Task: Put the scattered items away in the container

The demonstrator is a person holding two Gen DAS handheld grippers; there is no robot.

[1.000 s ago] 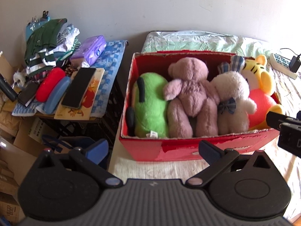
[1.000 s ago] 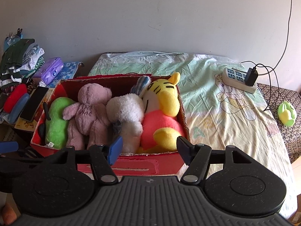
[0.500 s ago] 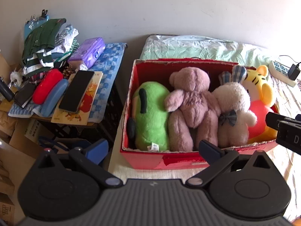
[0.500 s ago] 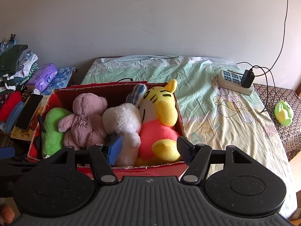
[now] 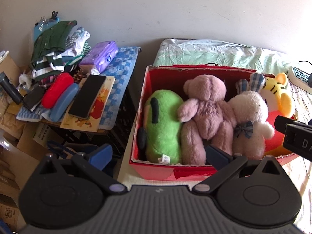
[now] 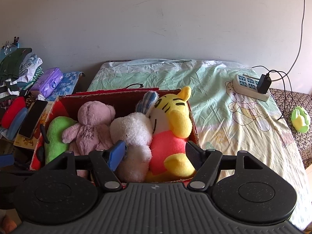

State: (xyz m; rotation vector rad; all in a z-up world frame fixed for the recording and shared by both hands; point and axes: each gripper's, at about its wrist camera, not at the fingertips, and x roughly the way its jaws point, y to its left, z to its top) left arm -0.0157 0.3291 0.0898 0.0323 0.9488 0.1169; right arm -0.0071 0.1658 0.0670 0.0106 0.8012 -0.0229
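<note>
Left gripper (image 5: pixel 159 154): jaws spread wide, nothing held; blue-padded fingers (image 5: pixel 102 153) seen nearest the lens, poised before the near wall of the box. Right gripper (image 6: pixel 156 153): jaws likewise parted and empty, poised over the near right corner of the box. Its black body (image 5: pixel 296 134) is seen at the right edge of the left wrist view, bearing the white letters "DA", the remainder cut off.

Red box (image 5: pixel 156 170): cardboard, rectangular, open-topped, long axis running left to right; set on the bed sheet (image 6: pixel 224 105) at its left edge. Four plush toys are packed side by side within, each lengthwise from near wall to far wall, heads toward the far wall.
- Green plush (image 5: pixel 162 124): leftmost; black ear, white tag at the near end, print unreadable.
- Pink bear (image 6: pixel 91 128): back turned up; stitched script on the back, too blurred to read.
- White rabbit (image 6: pixel 134 134): checked blue ears and bow.
- Yellow tiger (image 6: pixel 173 117): rightmost; black stripes, coral-pink body.

Side stand, left of the box, recorded near to far: picture book (image 5: pixel 85 115) with phone (image 5: pixel 86 96) laid on it; blue case (image 5: pixel 63 104) and red case (image 5: pixel 57 89) touching; purple tissue pack (image 5: pixel 99 55), label unreadable; heap of clothes (image 5: pixel 52 44).

Far right: power strip (image 6: pixel 251 89) with black adapter plugged in; small green plush (image 6: pixel 300 121) well apart from the box.
</note>
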